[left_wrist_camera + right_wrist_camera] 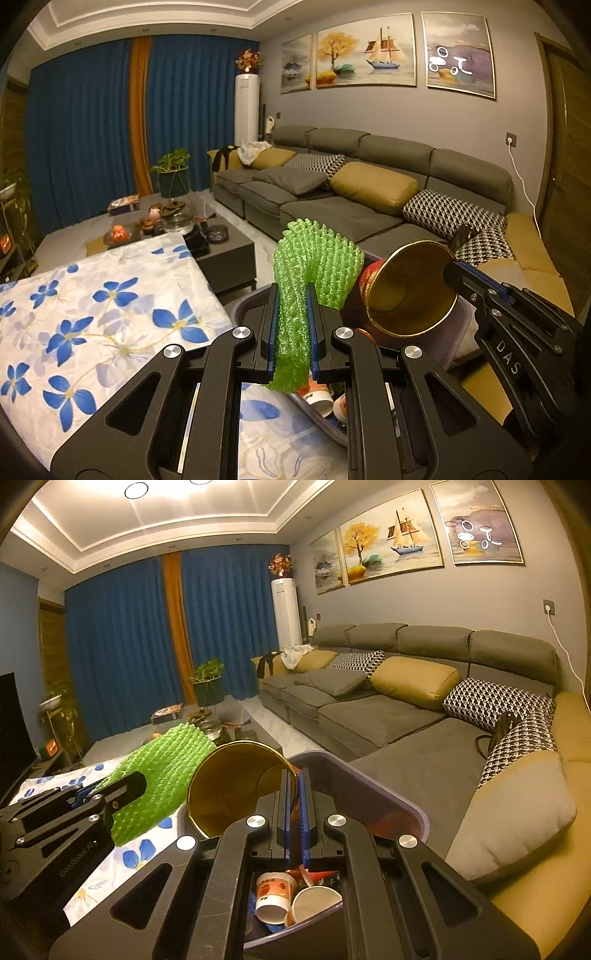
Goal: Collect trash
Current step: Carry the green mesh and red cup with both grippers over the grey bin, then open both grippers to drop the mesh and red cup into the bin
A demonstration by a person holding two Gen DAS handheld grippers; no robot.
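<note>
Trash is hanging in both tools above a grey-purple plastic bin [391, 786] that is sitting between a table draped in a white cloth with blue flowers [92, 314] and a grey sectional sofa [388, 716]. The left gripper [291, 328] is pinching a green foam fruit-net sleeve [317, 262] — its blue-padded fingers [272, 325] are pressing narrow on the sleeve's lower strip while the wider top is flaring out above them. The right gripper [294, 812] is clamping the rim of a red paper cup with a gold lining [236, 786]; its fingers are drawn nearly together with only the cup wall between them, and the cup is lying tilted on its side, mouth facing the camera. Sleeve and cup are sitting just beside each other over the bin's opening. Inside the bin, two used white paper cups [295, 901] are lying on their sides among other scraps — those are too dark to make out.
</note>
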